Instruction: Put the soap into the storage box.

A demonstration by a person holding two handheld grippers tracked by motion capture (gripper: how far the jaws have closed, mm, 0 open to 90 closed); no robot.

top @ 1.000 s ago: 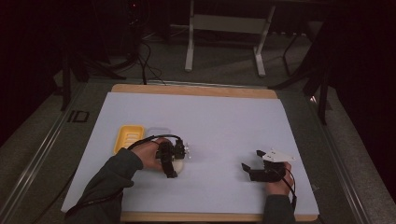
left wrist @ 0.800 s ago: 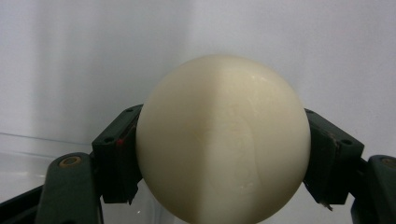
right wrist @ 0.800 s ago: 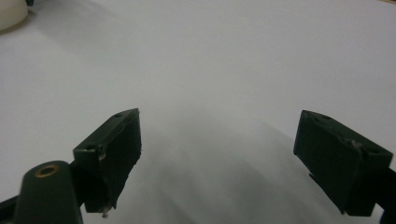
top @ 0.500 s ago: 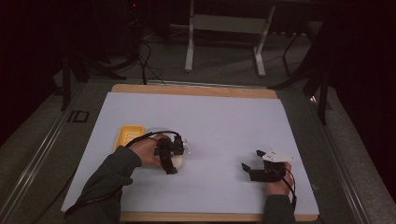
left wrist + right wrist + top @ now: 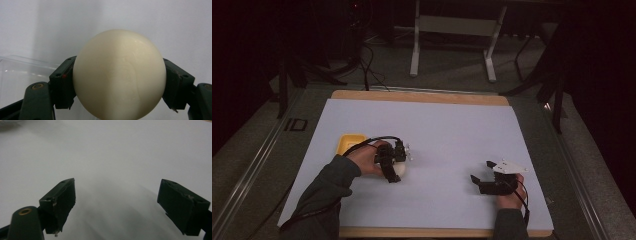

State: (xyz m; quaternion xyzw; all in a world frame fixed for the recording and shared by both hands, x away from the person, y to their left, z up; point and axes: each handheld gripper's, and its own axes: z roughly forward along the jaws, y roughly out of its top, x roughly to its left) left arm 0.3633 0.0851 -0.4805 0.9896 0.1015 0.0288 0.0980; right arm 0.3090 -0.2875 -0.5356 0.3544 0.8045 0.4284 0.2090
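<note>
— Between the left tongs (image 5: 119,82), what is that pale thing?

— A cream ball (image 5: 119,75), smooth and round as an egg, pinched at its widest girth with one black pad on each side. From the high view the ball (image 5: 401,169) sits low over the white counter (image 5: 442,130), just right of the yellow tray (image 5: 348,143) and beside a small clear piece I cannot identify.

— How would you expect it to handle?

— Light, I'd judge, and stiff: the pads leave no dent in it. The surface looks glossy, so it may slip, and a curved body gives flat pads little to bite on. Holding it across the middle, as now, seems the safest place; any higher or lower and it could squirt out.

— Fragile?

— Can't tell from its look. I'd squeeze no harder than needed.

— And the other hand?

— The right tongs (image 5: 479,181) rest well apart from the ball, near the counter's front edge, spread wide with nothing between them; the right gripper view has bare white counter (image 5: 117,157) between the two pads.
</note>
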